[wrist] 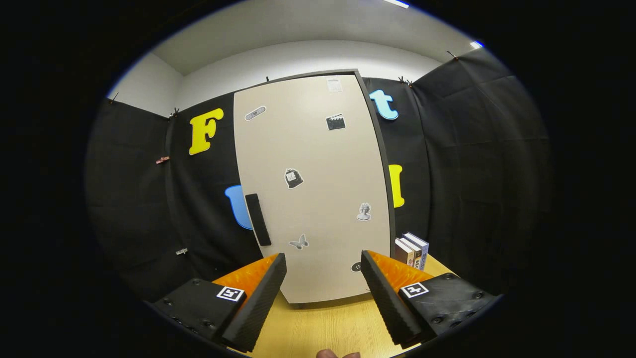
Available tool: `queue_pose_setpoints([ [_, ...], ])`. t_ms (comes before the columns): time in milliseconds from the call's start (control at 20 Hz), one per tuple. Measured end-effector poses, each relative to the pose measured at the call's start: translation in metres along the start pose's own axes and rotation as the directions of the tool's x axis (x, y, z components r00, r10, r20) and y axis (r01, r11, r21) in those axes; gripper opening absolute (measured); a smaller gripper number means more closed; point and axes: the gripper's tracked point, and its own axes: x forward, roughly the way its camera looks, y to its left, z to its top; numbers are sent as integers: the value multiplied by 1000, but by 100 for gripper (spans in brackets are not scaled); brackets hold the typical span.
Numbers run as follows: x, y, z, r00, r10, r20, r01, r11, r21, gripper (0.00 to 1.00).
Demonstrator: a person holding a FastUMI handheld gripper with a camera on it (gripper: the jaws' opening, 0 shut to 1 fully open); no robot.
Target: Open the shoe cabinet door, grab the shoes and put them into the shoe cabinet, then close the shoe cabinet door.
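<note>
While gripper jaws gape apart over wood-grain table, flat beige cabinet door stands shut, slim bar handle.

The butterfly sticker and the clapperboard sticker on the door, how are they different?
The butterfly sticker is pale grey and sits low on the door, beside the black handle, just beyond the open gripper. The clapperboard sticker is dark, boxy and high up. Both are small and stuck flat on the shut door.
</note>
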Motion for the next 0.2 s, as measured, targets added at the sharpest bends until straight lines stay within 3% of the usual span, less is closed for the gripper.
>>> queue_pose_setpoints([
  [200, -2, -2, 1, 1000, -3, 4, 3, 1000, 1, 98],
])
